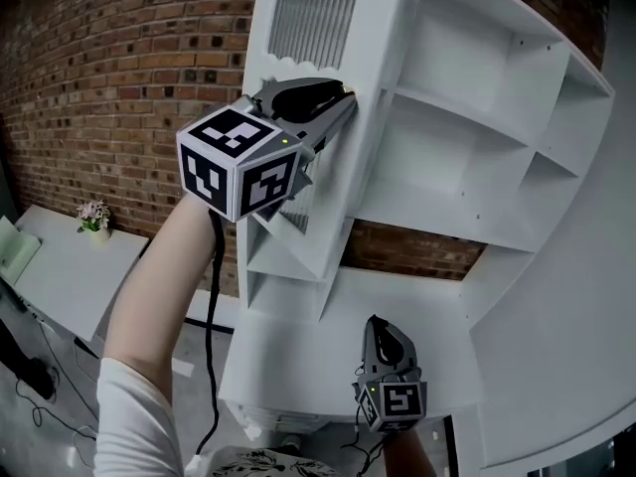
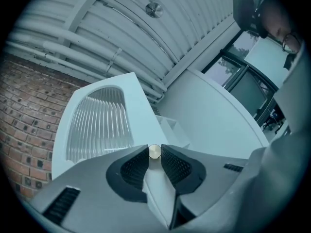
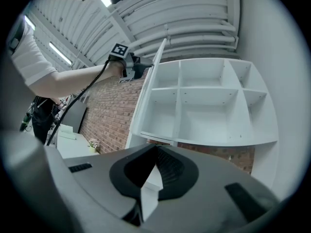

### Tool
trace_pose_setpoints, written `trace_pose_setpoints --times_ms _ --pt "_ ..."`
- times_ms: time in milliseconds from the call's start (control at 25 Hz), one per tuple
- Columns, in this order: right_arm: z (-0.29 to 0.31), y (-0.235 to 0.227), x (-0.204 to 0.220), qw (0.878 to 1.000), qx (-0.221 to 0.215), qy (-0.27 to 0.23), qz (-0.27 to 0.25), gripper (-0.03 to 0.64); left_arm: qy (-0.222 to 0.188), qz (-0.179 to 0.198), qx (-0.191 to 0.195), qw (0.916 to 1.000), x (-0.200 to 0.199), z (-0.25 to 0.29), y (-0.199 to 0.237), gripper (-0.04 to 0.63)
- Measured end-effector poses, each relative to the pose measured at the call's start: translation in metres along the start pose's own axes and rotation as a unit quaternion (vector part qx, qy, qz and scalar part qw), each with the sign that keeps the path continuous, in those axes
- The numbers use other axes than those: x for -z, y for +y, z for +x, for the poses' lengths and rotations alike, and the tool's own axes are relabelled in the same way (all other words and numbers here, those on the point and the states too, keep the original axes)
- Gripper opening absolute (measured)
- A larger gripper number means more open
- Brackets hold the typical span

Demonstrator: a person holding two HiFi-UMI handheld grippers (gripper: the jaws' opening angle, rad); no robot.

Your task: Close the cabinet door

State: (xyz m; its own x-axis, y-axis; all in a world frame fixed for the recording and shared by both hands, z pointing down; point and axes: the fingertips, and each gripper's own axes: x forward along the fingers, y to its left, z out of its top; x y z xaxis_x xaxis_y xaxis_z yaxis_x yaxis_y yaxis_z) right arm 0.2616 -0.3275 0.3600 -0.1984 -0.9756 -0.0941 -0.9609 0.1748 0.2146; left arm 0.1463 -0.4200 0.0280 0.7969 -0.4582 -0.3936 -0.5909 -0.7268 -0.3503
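The white cabinet (image 1: 467,147) hangs on a brick wall with its shelves bare. Its door (image 1: 318,28), white with a ribbed glass panel, stands swung out toward me. My left gripper (image 1: 343,97) is raised at the door's edge. In the left gripper view the left gripper (image 2: 154,155) has its pads closed on the small round metal door knob (image 2: 154,152), with the glass panel (image 2: 97,125) just behind. My right gripper (image 1: 381,328) hangs lower, below the cabinet, shut and holding nothing. In the right gripper view the right gripper (image 3: 155,150) faces the shelves (image 3: 209,106) and the door's edge (image 3: 148,96).
A brick wall (image 1: 119,68) runs behind the cabinet. A white counter (image 1: 70,266) at lower left carries a small flower pot (image 1: 94,217). A black cable (image 1: 212,296) trails down from the left gripper along the person's arm (image 1: 159,306).
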Motion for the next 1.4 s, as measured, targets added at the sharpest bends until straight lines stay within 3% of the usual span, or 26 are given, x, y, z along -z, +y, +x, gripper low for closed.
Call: trace_pose_setpoints --times_ms 200,520,760,1120,1400 --pt "0.019 -0.034 0.006 1.000 0.006 -0.007 -0.007 0.008 0.001 0.006 0.001 1.0000 0.022 0.042 -0.002 0.094" --pt "0.072 -0.080 0.010 0.999 -0.004 -0.024 0.026 0.008 -0.014 0.022 -0.004 0.9997 0.044 0.090 0.004 0.097" --pt "0.106 -0.096 0.018 0.999 -0.021 -0.035 0.028 0.008 0.010 0.060 0.000 0.9981 0.058 0.111 0.010 0.098" --pt "0.124 -0.116 0.034 0.998 -0.022 -0.033 0.053 0.008 0.025 0.093 -0.041 0.9945 0.071 0.138 0.020 0.098" --pt "0.134 -0.123 0.045 0.998 -0.040 -0.023 0.038 0.008 0.039 0.101 -0.064 0.9920 0.080 0.152 0.030 0.098"
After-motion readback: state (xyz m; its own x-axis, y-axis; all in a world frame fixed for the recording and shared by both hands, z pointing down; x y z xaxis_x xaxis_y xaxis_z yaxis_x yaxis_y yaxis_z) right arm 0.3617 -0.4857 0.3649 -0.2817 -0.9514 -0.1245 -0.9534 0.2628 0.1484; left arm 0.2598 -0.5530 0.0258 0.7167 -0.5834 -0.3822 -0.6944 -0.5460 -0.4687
